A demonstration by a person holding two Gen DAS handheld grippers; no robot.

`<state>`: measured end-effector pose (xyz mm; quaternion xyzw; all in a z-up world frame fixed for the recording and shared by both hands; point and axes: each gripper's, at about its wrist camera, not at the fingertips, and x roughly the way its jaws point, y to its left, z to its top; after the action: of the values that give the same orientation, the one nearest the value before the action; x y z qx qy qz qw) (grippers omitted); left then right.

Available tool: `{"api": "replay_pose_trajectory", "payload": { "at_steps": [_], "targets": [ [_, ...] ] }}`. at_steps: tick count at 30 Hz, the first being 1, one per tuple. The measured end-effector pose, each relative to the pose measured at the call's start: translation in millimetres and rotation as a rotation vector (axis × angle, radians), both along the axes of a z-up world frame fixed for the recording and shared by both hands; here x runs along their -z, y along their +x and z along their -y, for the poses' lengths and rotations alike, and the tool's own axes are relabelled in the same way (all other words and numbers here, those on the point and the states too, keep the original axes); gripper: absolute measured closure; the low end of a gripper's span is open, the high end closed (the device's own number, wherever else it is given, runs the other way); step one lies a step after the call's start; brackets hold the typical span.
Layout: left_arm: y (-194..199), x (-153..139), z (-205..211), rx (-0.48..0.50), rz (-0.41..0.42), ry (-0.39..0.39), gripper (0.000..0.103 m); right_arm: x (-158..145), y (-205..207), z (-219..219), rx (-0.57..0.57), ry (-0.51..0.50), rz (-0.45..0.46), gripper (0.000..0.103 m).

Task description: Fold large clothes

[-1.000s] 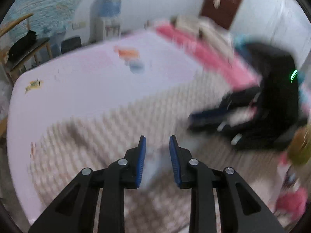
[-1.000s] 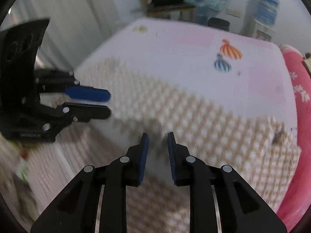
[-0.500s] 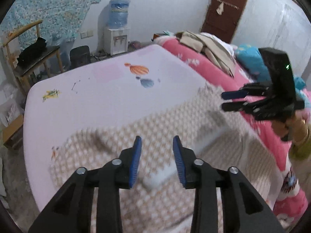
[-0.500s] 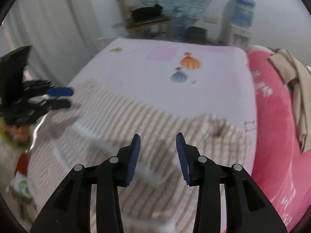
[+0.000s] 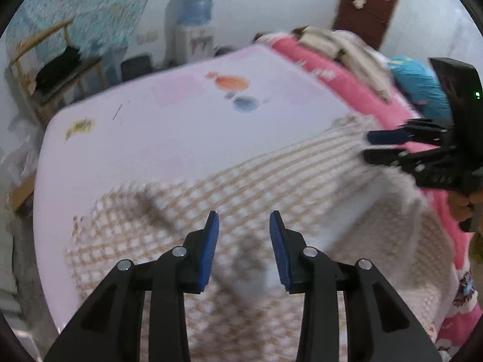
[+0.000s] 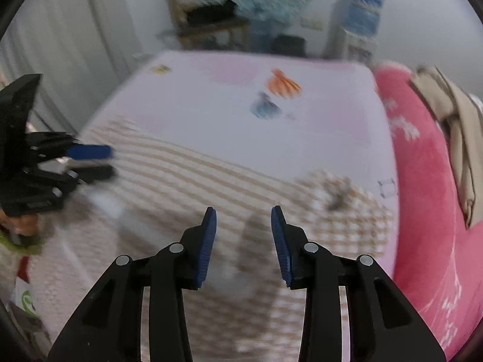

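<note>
A large beige-and-white checked garment lies spread on the pale pink bed sheet; it also shows in the right wrist view. My left gripper is open and empty, held above the garment's near part. My right gripper is open and empty above the garment too. Each gripper shows in the other's view: the right one at the garment's right edge, the left one at its left edge. Both views are blurred by motion.
A pink blanket with beige clothes on it lies along the bed's right side. A water dispenser, a wooden chair and a brown door stand beyond the bed. A blue bundle lies at right.
Both grippers have opened wider and lifted away from the garment. They have moved apart toward opposite sides of the bed. The garment has dropped flat.
</note>
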<state>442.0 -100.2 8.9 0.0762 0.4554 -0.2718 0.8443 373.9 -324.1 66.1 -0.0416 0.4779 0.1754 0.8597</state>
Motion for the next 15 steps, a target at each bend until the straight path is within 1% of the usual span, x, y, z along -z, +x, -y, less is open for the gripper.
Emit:
{"api": "replay_pose_trajectory", "payload": {
  "at_steps": [1,2,3,4,5,6,7,9,10,12,13,15],
  "targets": [
    [-5,-3,6,0.015,0.004,-0.018,0.067,-1,-6,-11,-0.016,0.018,0.004,0.066],
    [-7,0,12,0.020,-0.001,-0.012,0.065,4,-5,-16,-0.024,0.027,-0.006,0.064],
    [-8,5,14,0.016,-0.008,0.012,0.060,11,-5,-24,-0.029,0.017,-0.025,0.061],
    [-7,17,18,-0.001,-0.029,0.069,0.057,26,-7,-33,-0.022,-0.033,-0.056,0.060],
    [-6,30,20,-0.022,-0.056,0.128,0.056,37,-8,-37,-0.010,-0.076,-0.072,0.060],
    [-9,33,20,-0.025,-0.056,0.132,0.056,43,-14,-40,0.001,-0.099,-0.052,0.060],
    [-14,31,18,-0.027,-0.032,0.125,0.056,41,-21,-42,0.006,-0.115,-0.030,0.060],
    [-22,22,14,-0.037,-0.028,0.149,0.055,34,-36,-42,0.037,-0.142,-0.030,0.059],
    [-29,15,9,-0.045,-0.027,0.137,0.055,29,-44,-42,0.049,-0.139,-0.029,0.058],
    [-39,4,-3,-0.057,-0.023,0.116,0.054,14,-68,-38,0.068,-0.087,-0.023,0.049],
    [-49,-5,-12,-0.075,-0.011,0.109,0.053,5,-80,-36,0.074,-0.055,-0.018,0.047],
    [-69,-17,-30,-0.103,0.007,0.079,0.050,-4,-101,-31,0.077,-0.001,-0.003,0.037]
  ]
}}
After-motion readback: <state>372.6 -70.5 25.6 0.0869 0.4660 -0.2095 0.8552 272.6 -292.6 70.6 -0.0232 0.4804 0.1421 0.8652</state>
